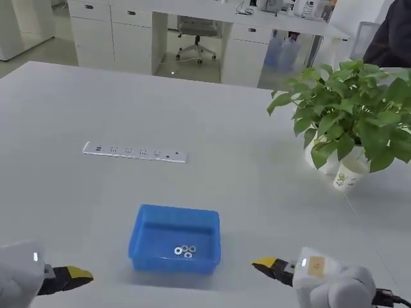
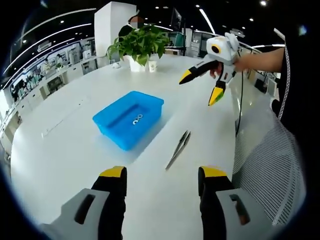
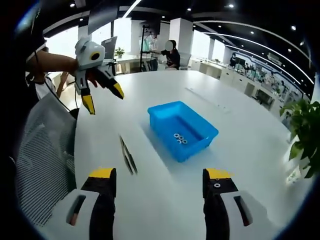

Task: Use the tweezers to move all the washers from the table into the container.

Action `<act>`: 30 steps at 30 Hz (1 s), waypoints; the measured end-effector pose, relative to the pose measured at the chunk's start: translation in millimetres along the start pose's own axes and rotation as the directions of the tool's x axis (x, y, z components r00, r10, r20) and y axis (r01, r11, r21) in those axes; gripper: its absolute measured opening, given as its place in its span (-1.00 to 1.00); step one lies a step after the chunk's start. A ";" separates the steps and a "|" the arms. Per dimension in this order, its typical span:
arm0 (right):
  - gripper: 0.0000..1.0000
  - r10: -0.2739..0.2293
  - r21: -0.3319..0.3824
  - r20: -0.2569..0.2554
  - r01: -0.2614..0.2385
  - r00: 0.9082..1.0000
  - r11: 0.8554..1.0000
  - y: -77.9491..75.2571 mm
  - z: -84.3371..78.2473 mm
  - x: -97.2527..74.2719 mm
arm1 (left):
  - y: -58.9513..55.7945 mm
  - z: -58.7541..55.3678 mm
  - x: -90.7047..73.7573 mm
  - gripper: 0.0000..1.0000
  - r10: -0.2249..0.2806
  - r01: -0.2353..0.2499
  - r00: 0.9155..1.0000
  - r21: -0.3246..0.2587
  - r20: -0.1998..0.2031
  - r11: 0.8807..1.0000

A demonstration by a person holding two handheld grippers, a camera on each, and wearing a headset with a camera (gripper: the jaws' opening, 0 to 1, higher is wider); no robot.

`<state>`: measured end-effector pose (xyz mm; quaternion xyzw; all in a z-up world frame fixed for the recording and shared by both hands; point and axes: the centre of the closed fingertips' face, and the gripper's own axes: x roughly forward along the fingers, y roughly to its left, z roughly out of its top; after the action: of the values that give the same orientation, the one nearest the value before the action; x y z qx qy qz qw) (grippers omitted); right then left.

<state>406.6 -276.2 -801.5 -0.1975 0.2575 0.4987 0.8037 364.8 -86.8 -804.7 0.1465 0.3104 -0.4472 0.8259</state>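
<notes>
Blue plastic container [image 1: 174, 237] stands open side up on the white counter [image 1: 64, 109]. A small cluster of washers [image 1: 185, 250] lies on its floor, toward the near wall; the exact count cannot be made out.

Tweezers [image 2: 178, 149] lie flat on the counter just beside the container, on the side toward the person. They are apart from the container wall, and neither gripper touches them.

Left gripper [image 2: 164, 172] is at the lower left of the head view. Its yellow-tipped fingers [image 2: 114, 175] are spread wide with nothing between them. In the right gripper view it is held in a hand, clear of the counter surface.

Right gripper [image 3: 160, 174] is at the lower right of the head view. Its fingers [image 3: 218, 175] are likewise spread wide and carry nothing. In the left gripper view it is raised above the counter, tips angled downward.

The two grippers face one another across the near edge of the counter — the container and tweezers lie between them.

Other items noted:
- A white power strip [image 1: 135, 153] lies farther back on the counter, well apart from the container.
- A potted plant [image 1: 350, 115] stands at the right side — a paper cup [image 1: 347, 176] is just beside its pot.
- An office chair [image 1: 196, 32] stands on the floor beyond the counter, near white cabinets [image 1: 122, 32].
</notes>
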 end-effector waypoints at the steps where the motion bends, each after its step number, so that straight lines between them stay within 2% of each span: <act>1: 0.50 -0.008 0.005 0.011 0.008 1.000 1.000 0.2 0.6 -2.1 | 0.1 2.8 -2.4 0.28 0.011 -0.011 1.000 -0.008 0.021 1.000; 6: 0.67 -0.046 0.047 0.055 0.044 0.997 0.998 4.0 -0.8 -15.5 | 1.9 13.2 -8.4 0.46 0.047 -0.047 0.996 0.001 0.077 0.999; 9: 0.79 -0.064 0.074 0.066 0.059 0.996 0.996 5.1 -4.8 -20.6 | 2.7 24.7 -10.1 0.60 0.064 -0.064 0.988 -0.006 0.139 0.998; 11: 0.86 -0.075 0.085 0.073 0.069 0.994 0.994 5.9 -7.5 -22.8 | 3.7 28.4 -10.5 0.72 0.073 -0.073 0.985 -0.008 0.158 0.997; 15: 1.00 -0.097 0.095 0.091 0.089 0.991 0.992 3.7 -8.6 -26.5 | 3.3 30.7 -9.2 0.98 0.073 -0.071 0.982 -0.017 0.172 0.997; 19: 1.00 -0.101 0.091 0.106 0.092 0.989 0.992 2.0 -7.9 -27.4 | 1.0 30.7 -9.2 0.98 0.061 -0.060 0.983 -0.014 0.174 0.998; 30: 1.00 -0.095 0.092 0.102 0.086 0.990 0.992 -1.7 -8.1 -25.6 | 0.2 28.4 -12.0 0.99 0.061 -0.059 0.983 -0.021 0.174 0.998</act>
<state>396.9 -299.5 -792.1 -0.1471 0.2269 0.4599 0.8458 371.0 -93.7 -775.3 0.1098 0.2360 -0.4308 0.8641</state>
